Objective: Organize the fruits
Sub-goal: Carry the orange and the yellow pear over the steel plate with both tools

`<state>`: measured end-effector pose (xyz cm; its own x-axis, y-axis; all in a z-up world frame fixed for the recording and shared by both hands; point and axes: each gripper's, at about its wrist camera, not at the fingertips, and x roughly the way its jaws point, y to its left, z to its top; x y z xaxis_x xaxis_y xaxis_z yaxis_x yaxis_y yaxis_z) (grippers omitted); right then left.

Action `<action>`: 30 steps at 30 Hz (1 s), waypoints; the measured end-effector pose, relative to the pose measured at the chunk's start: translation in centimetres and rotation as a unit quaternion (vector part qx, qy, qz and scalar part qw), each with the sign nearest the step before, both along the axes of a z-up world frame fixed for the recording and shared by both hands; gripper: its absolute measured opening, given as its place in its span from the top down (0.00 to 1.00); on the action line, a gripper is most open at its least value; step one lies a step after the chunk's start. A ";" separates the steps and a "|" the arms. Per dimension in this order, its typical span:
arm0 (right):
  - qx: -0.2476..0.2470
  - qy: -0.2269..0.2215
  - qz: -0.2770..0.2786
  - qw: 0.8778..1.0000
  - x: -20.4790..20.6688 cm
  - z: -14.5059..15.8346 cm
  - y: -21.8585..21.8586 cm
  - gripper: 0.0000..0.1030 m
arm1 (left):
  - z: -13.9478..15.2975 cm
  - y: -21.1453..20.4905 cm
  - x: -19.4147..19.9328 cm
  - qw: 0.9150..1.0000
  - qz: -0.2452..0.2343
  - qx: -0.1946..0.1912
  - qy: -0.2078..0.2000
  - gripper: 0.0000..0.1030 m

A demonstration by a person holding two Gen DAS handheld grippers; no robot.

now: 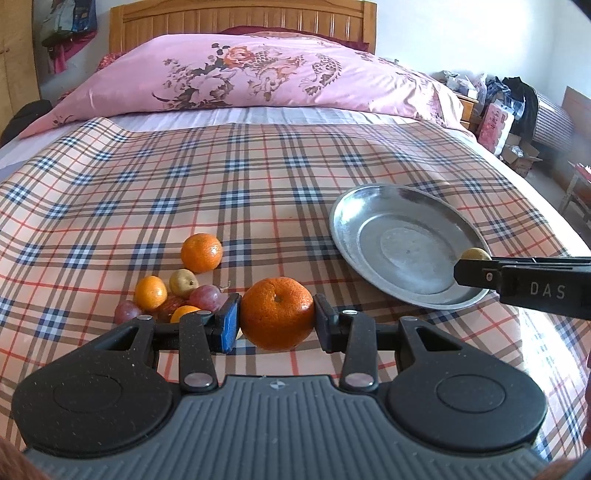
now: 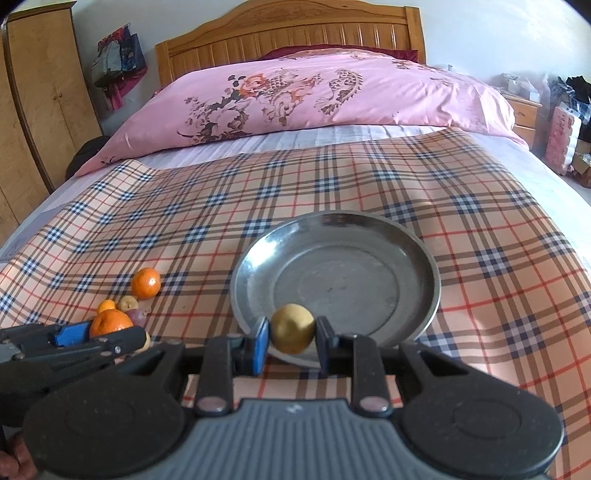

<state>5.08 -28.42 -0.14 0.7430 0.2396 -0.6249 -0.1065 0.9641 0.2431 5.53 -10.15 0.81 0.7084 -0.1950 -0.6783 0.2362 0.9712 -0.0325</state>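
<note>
My left gripper (image 1: 277, 315) is shut on a large orange tangerine (image 1: 277, 313), held just above the plaid cloth. Behind it to the left lies a heap of fruit: an orange (image 1: 201, 252), a smaller orange (image 1: 150, 292), a yellow-green fruit (image 1: 183, 282) and purple plums (image 1: 205, 297). My right gripper (image 2: 291, 334) is shut on a small yellow fruit (image 2: 292, 323) over the near rim of the round metal plate (image 2: 424, 258). In the left wrist view that plate (image 1: 354, 206) lies to the right, with the right gripper (image 1: 476, 266) reaching in over its right edge.
The plaid cloth (image 1: 258, 177) covers the bed, with a pink flowered quilt (image 1: 258, 74) and a wooden headboard (image 1: 240, 18) behind. A wardrobe (image 2: 40, 92) stands at the left, boxes and bags (image 1: 509, 114) beside the bed at the right.
</note>
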 end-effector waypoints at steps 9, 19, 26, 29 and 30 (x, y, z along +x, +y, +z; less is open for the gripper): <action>-0.005 0.000 -0.007 1.000 0.6 0.2 -0.7 0.76 | -0.1 -1.1 0.7 1.000 -0.013 0.000 0.002 0.55; -0.007 -0.001 -0.011 1.000 1.6 0.5 -1.6 0.76 | -0.3 -2.6 1.5 1.000 -0.030 -0.004 0.007 0.55; -0.009 0.008 -0.012 1.000 2.7 0.0 -2.1 0.76 | -0.6 -4.0 2.3 0.999 -0.042 -0.009 0.014 0.55; -0.010 0.010 -0.013 1.000 3.1 -0.1 -2.4 0.76 | -0.5 -4.6 2.7 0.999 -0.047 -0.011 0.015 0.55; -0.011 0.011 -0.013 1.000 3.3 -0.1 -2.5 0.76 | -0.5 -4.9 3.0 0.999 -0.049 -0.012 0.016 0.55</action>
